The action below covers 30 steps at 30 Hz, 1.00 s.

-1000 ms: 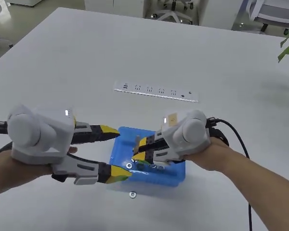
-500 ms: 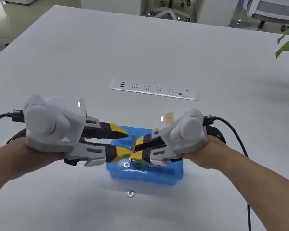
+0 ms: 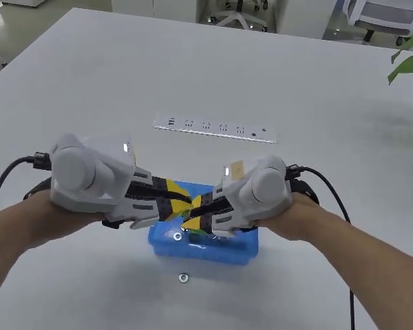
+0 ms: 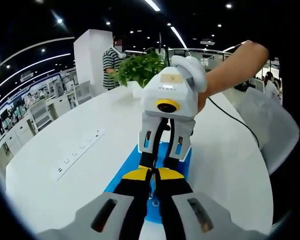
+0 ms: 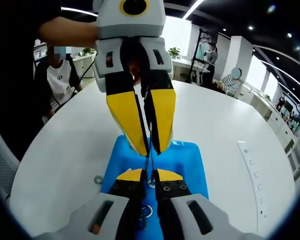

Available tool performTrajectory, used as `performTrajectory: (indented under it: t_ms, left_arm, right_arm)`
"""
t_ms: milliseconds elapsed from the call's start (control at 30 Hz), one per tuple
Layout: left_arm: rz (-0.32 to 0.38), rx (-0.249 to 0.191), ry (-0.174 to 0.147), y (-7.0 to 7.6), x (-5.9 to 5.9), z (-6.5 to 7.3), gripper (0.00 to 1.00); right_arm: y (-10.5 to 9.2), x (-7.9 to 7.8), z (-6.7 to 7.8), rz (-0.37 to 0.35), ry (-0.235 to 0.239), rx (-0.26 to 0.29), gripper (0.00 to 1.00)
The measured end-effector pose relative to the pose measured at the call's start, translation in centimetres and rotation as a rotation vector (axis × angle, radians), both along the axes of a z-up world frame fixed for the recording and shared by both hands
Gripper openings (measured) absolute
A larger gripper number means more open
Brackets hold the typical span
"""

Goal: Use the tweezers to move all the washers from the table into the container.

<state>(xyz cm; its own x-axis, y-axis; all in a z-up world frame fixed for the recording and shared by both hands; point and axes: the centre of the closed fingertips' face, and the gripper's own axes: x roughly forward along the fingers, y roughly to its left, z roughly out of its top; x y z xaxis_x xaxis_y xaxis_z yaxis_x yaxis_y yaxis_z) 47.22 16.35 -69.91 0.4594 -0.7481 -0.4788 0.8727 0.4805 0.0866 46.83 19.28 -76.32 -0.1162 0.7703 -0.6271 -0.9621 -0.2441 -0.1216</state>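
The white table [image 3: 89,82] carries a blue container [image 3: 213,249], a power strip [image 3: 213,129] and, seemingly, one loose washer [image 3: 184,278].

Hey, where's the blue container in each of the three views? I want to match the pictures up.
Head view: blue container low centre, white power strip beyond it.
Left gripper view: container lower centre, strip to its left.
Right gripper view: container centre, strip at far right.
Shared landmark: the power strip.
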Motion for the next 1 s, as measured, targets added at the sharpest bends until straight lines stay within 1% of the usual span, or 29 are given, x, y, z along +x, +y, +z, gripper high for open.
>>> performTrajectory:
  t_ms: [200,333,433,600,767,1000]
  left_arm:
    - [-0.014,0.008,-0.009,-0.1,-0.1,0.0,0.07]
    - [-0.027,0.017,-0.018,-0.4,-0.4,0.2,0.07]
    - [-0.032,0.022,-0.02,-0.5,-0.5,0.2,0.06]
    - [-0.037,0.022,-0.023,-0.6,-0.6,0.4,0.06]
    - [-0.037,0.016,-0.028,-0.7,-0.5,0.8,0.06]
    - [-0.038,0.008,-0.022,-0.8,-0.7,1.3,0.05]
  right_arm:
    - [0.0,0.0,0.0,0.006,-0.01,-0.003,0.1]
    - [-0.1,-0.1,0.0,0.01,-0.015,-0.009,0.1]
    - [-0.2,-0.1,0.0,0.015,-0.029,-0.017,0.11]
    - [-0.5,0.1,0.1,0.013,-0.041,-0.02,0.12]
    - [-0.6,0.1,0.4,0.007,-0.04,-0.02,0.12]
    - [-1.0,0.1,0.9,-0.007,-0.046,-0.022,0.16]
